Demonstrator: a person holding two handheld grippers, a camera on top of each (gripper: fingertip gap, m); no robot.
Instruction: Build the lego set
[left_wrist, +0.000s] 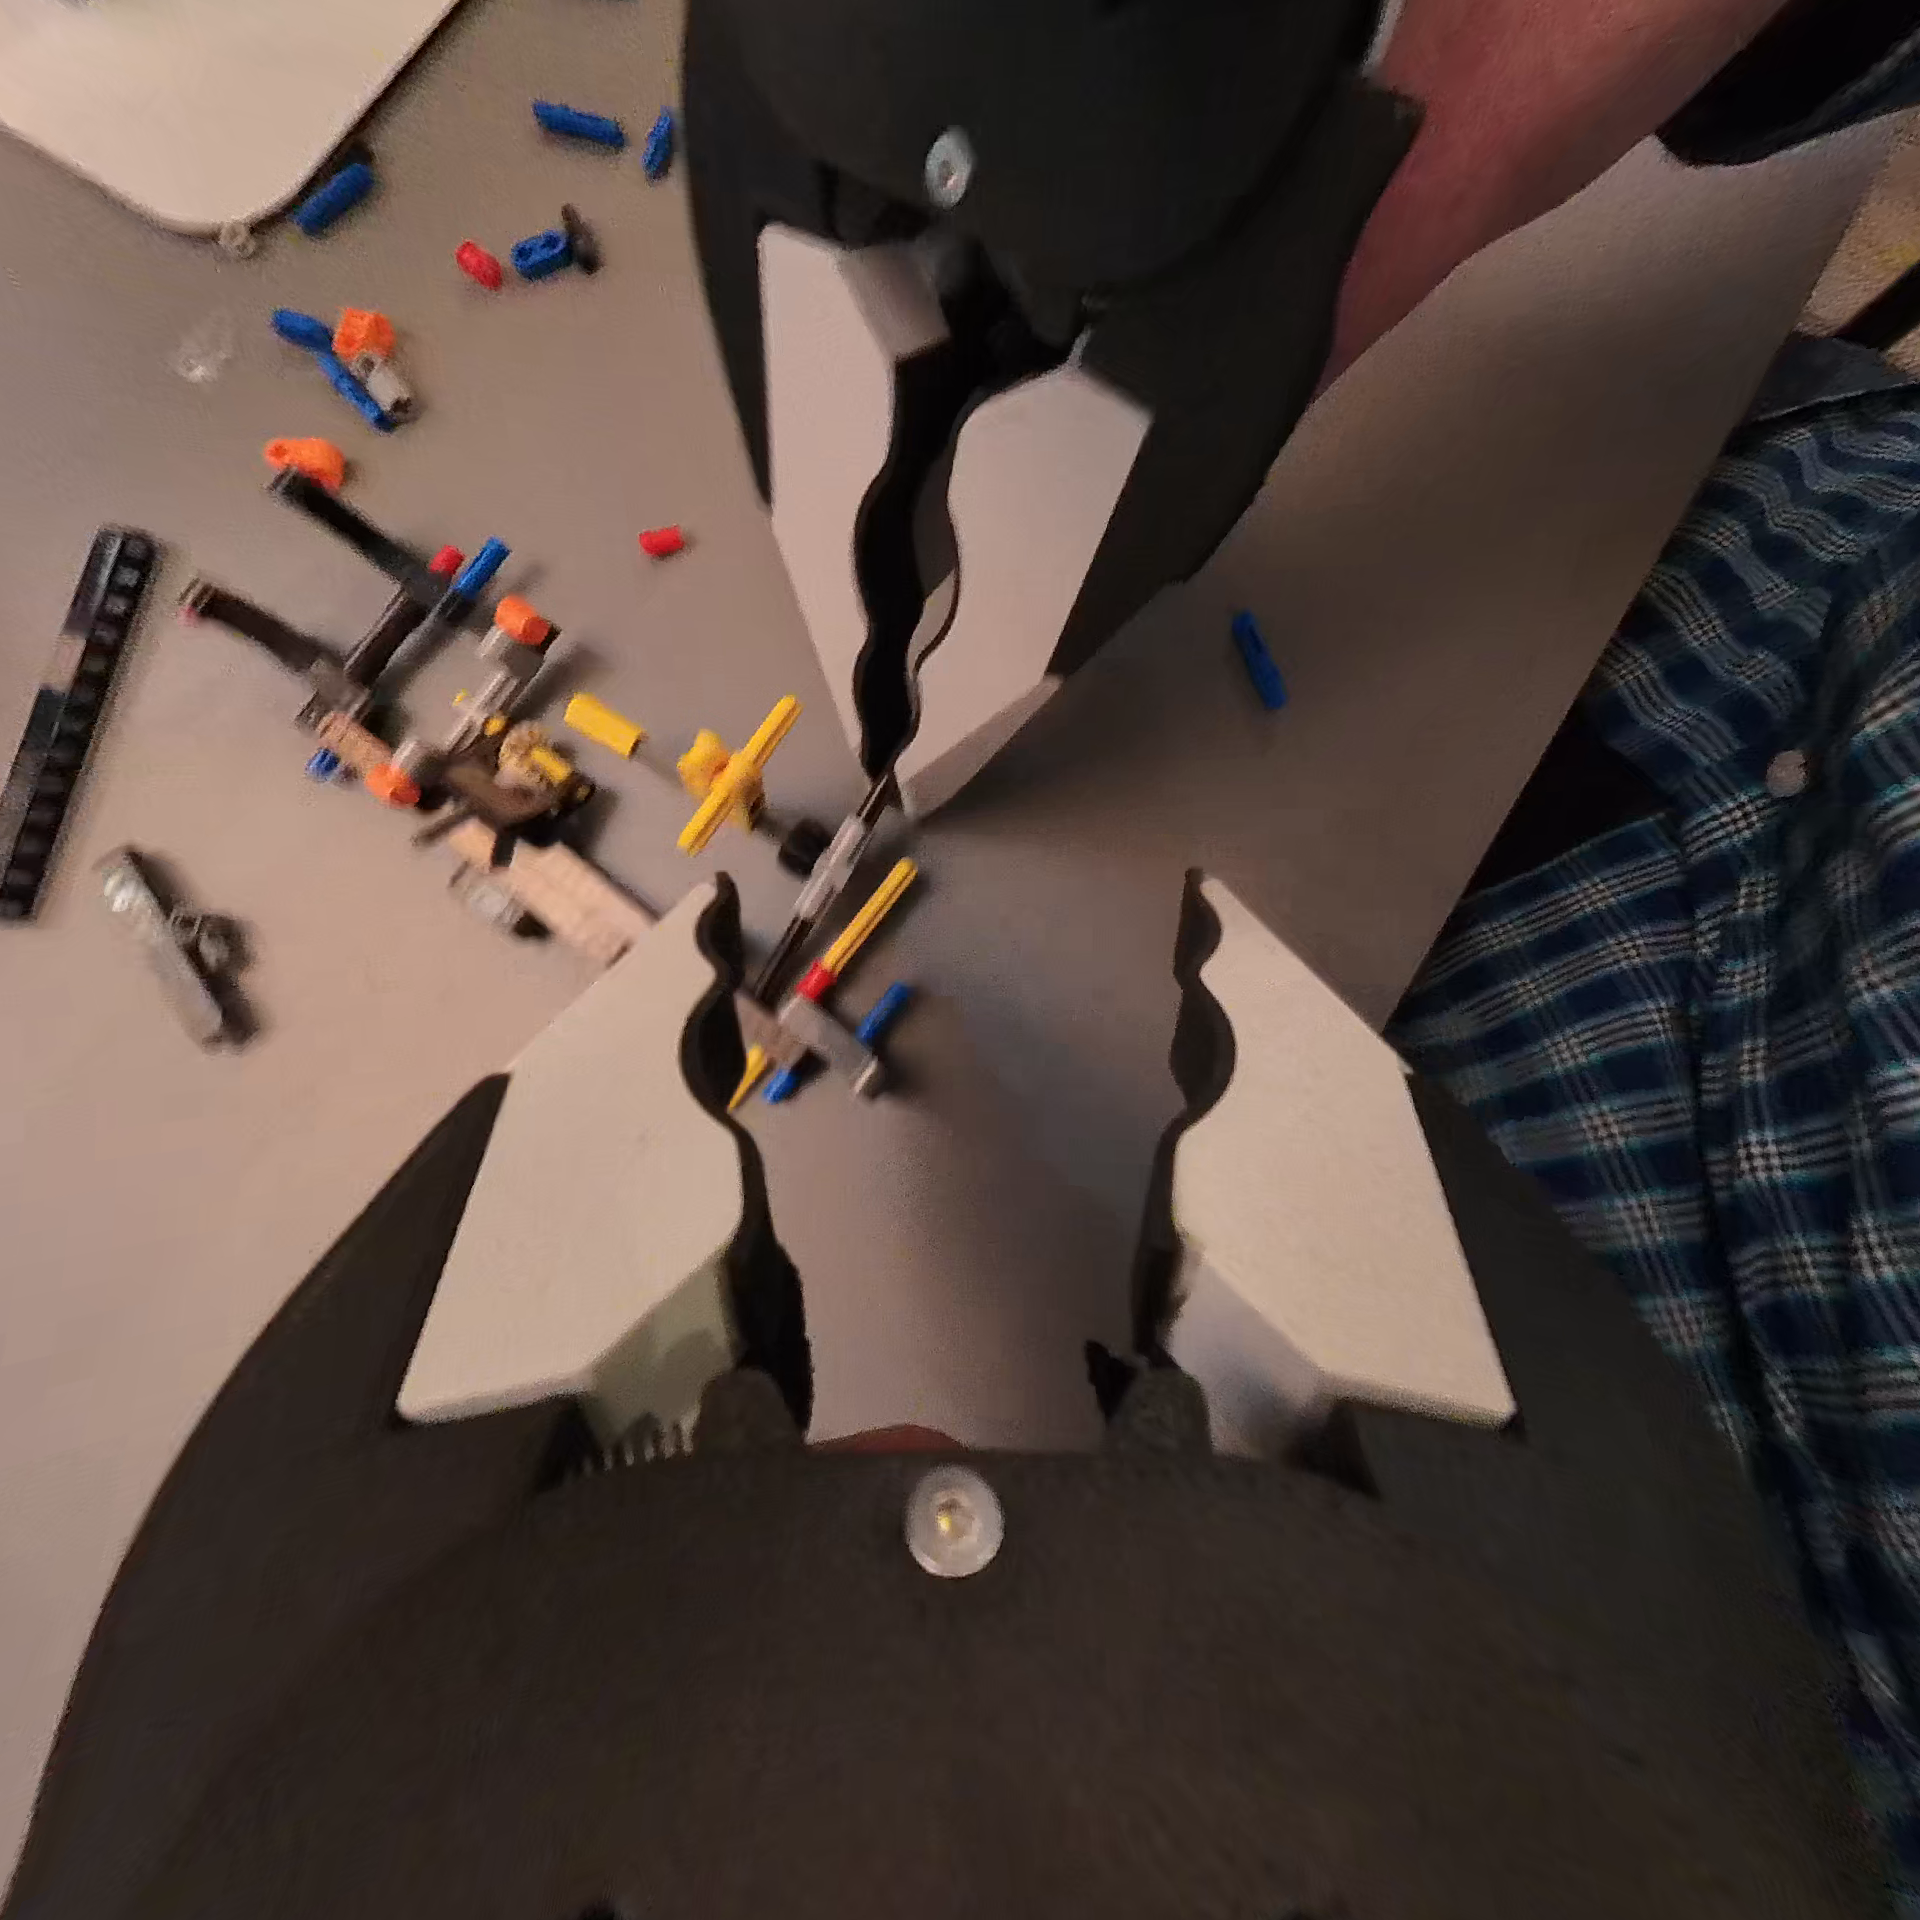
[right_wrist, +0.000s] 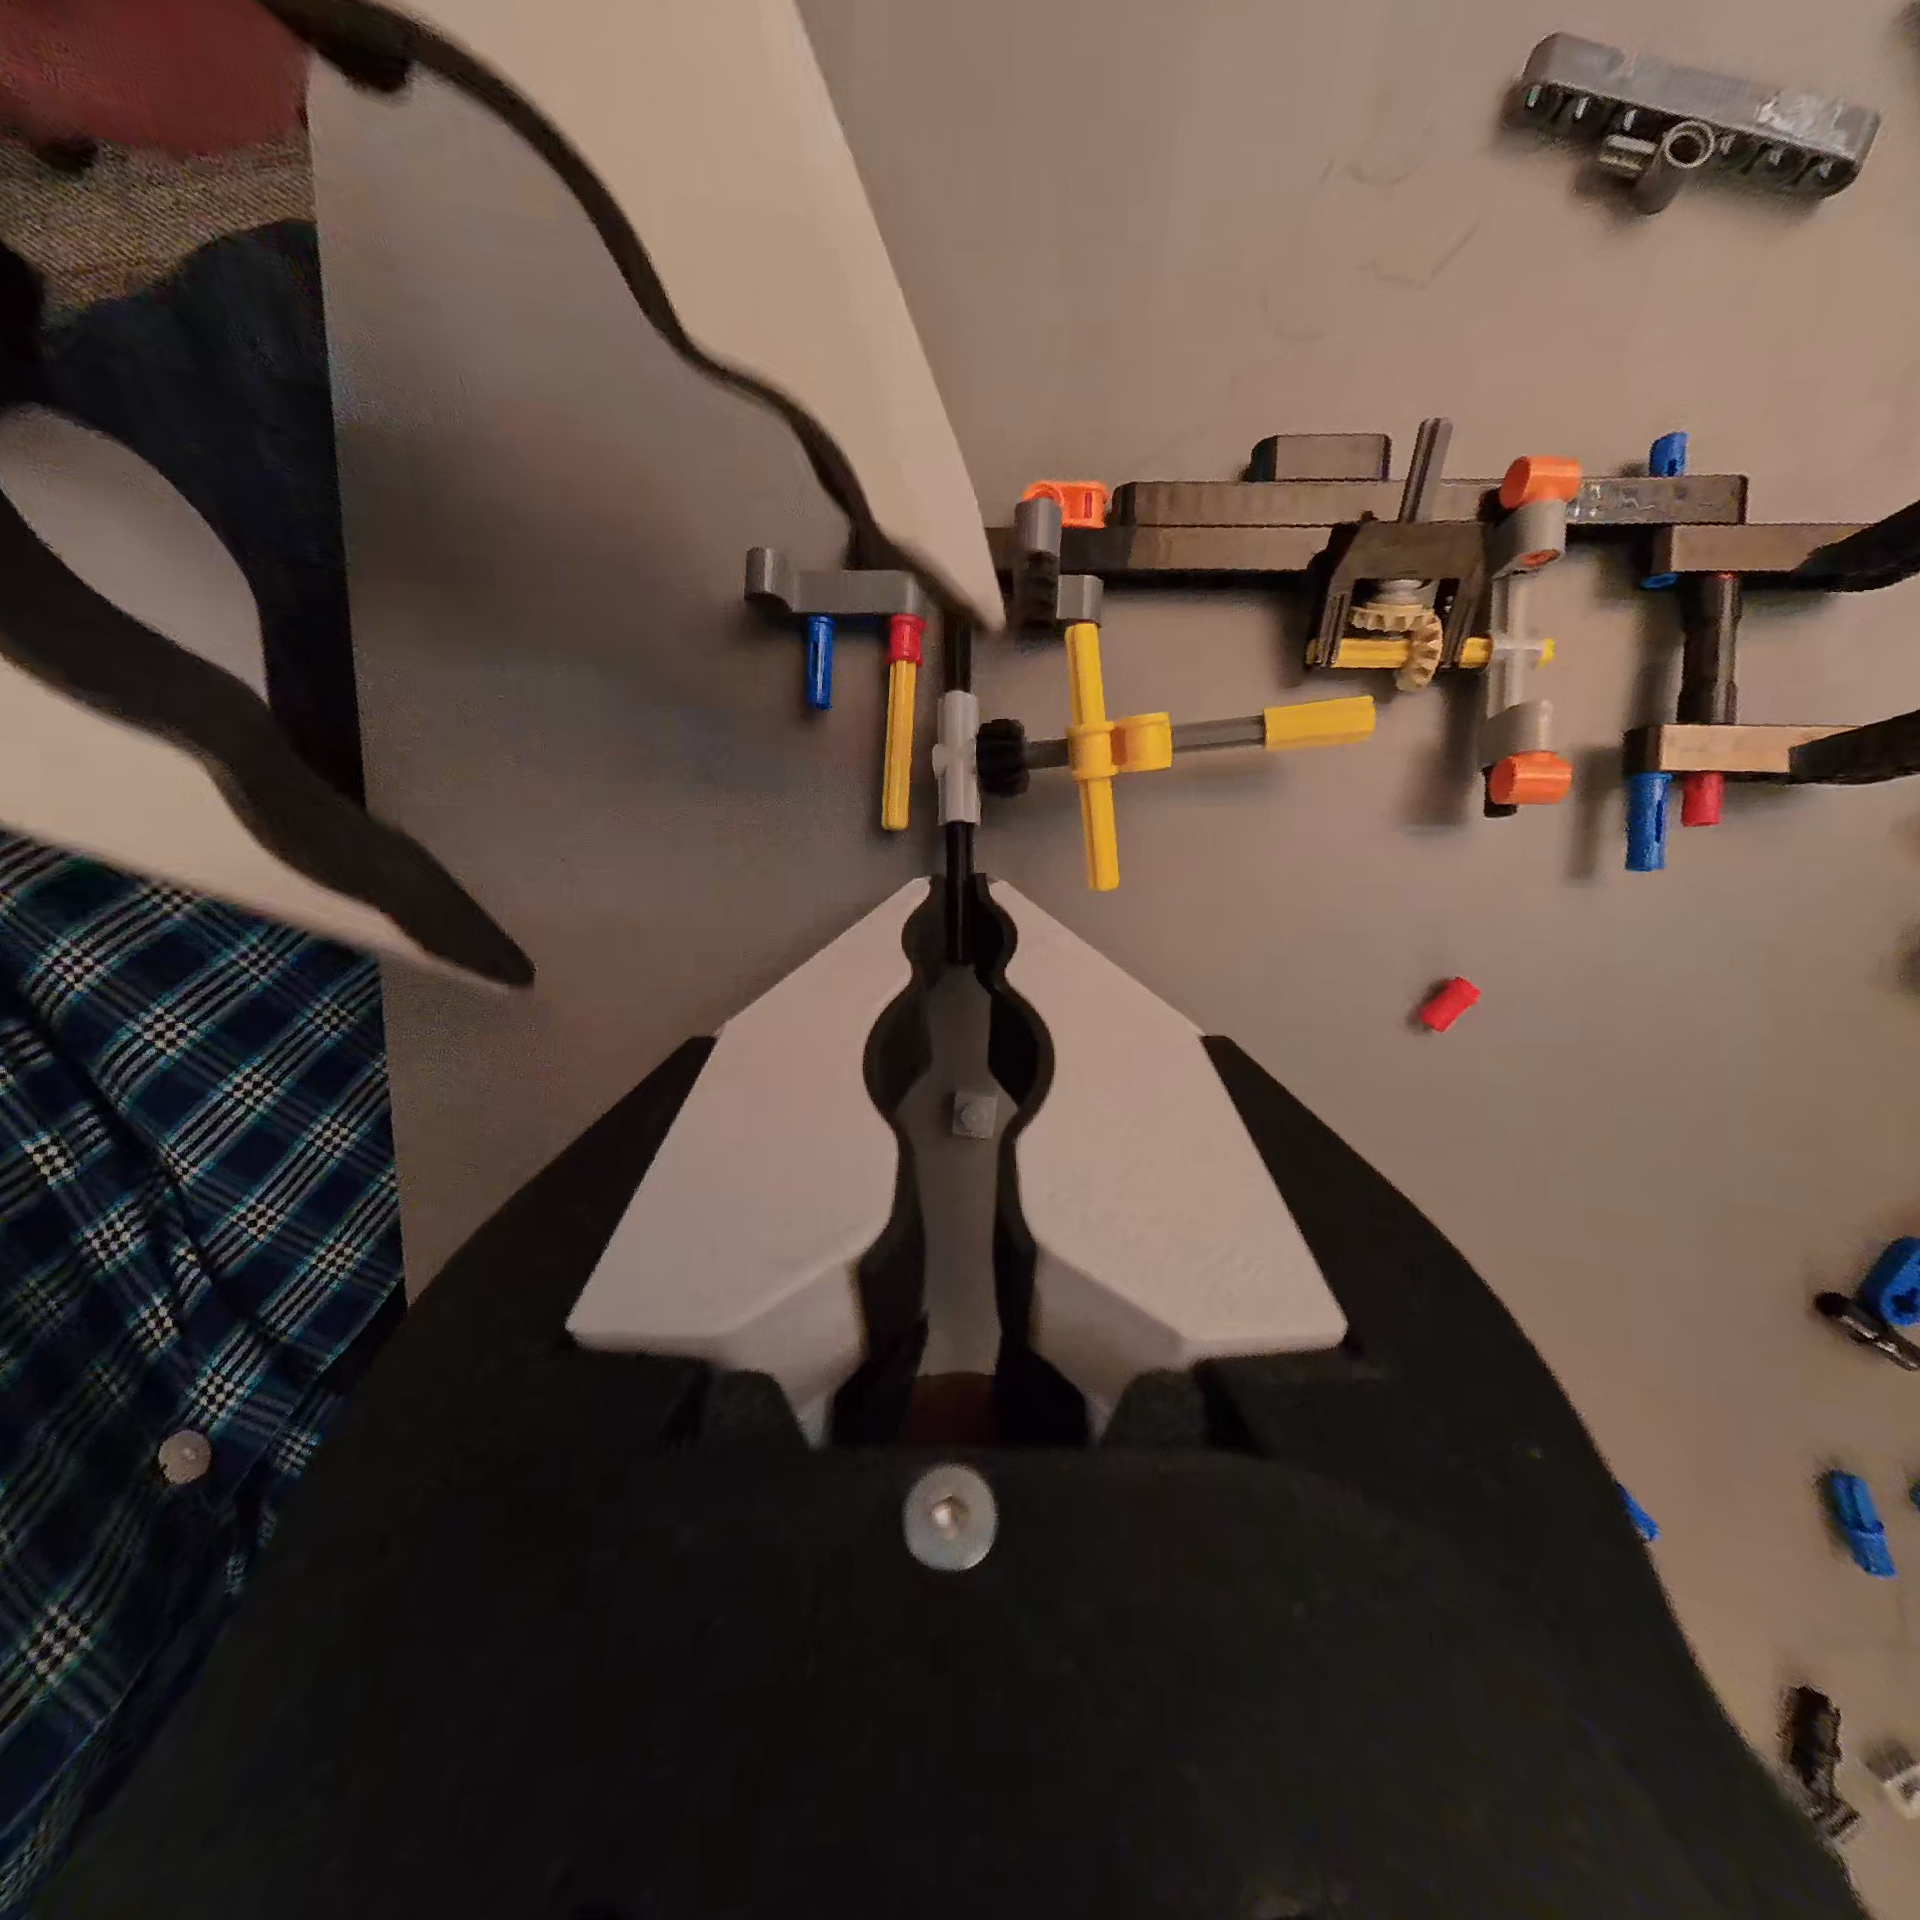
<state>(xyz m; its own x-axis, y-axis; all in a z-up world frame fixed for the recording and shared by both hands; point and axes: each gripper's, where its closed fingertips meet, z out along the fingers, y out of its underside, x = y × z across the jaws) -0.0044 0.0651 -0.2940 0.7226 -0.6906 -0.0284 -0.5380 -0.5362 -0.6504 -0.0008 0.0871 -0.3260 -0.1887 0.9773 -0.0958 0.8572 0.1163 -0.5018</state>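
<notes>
Your right gripper (right_wrist: 958, 894) pinches the near end of a thin black axle (right_wrist: 961, 847), which runs straight ahead through a light grey connector (right_wrist: 956, 767) toward your left gripper (right_wrist: 951, 597), spread wide at the axle's far end, over the table (right_wrist: 1195, 260).

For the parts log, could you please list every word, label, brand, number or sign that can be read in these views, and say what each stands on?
None: no readable text shows in either view.
Lego pieces on the table, such as the yellow cross axle and the grey beam: no markings visible.
Both grippers, left gripper and right gripper: plain surfaces, no labels.
The person's plaid shirt: pattern only.
</notes>
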